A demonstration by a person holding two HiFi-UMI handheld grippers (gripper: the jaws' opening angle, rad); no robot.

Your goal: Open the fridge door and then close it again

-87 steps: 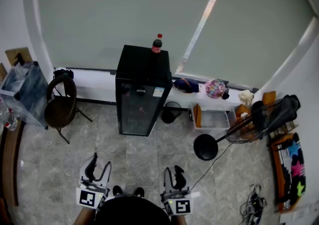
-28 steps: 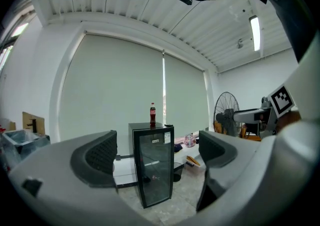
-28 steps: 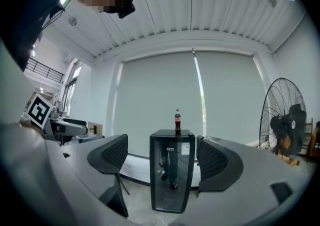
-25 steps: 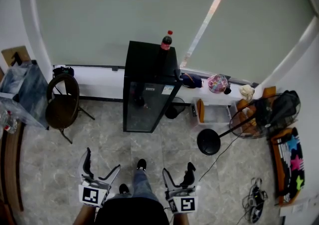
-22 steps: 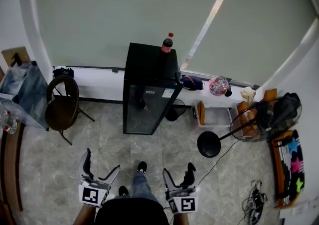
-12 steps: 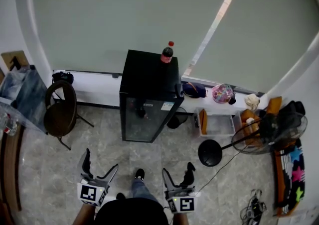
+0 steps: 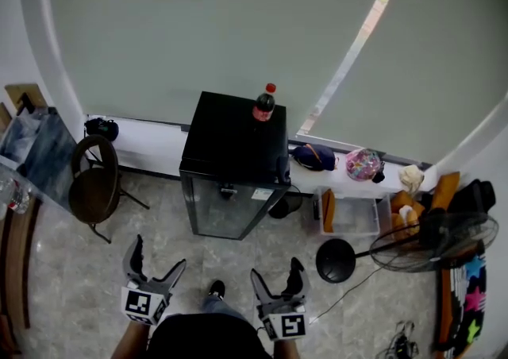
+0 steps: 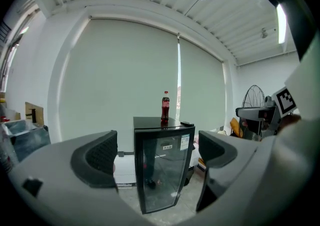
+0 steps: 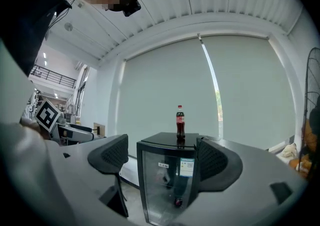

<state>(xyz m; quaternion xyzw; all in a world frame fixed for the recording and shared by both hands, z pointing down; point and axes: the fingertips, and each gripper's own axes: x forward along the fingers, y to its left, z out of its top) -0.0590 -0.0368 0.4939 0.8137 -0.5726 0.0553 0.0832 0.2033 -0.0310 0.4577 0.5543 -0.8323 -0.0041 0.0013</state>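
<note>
We stand on the tiled floor (image 7: 63, 270), facing the fridge (image 7: 234, 139), which sits in the middle of the frame against the low ledge under the big blind. It is well apart from both grippers. Its glass door (image 7: 228, 213) faces us and looks shut, so by our reckoning the opening step has not yet begun.

We hold the left gripper (image 7: 156, 258) and the right gripper (image 7: 276, 273) low at the bottom of the frame. Both have their jaws spread wide with nothing between them. Each gripper view frames the fridge in the gap between its jaws, so they are aimed at the door, ready to take an edge or handle. We cannot tell from here where the handle sits.

A cola bottle (image 7: 263, 103) stands upright on the fridge top near its right rear. A sharp pull on the door could rock it. A chair (image 7: 94, 191) stands to the left and a fan (image 7: 444, 234) to the lower right, both clear of the door's likely swing.
</note>
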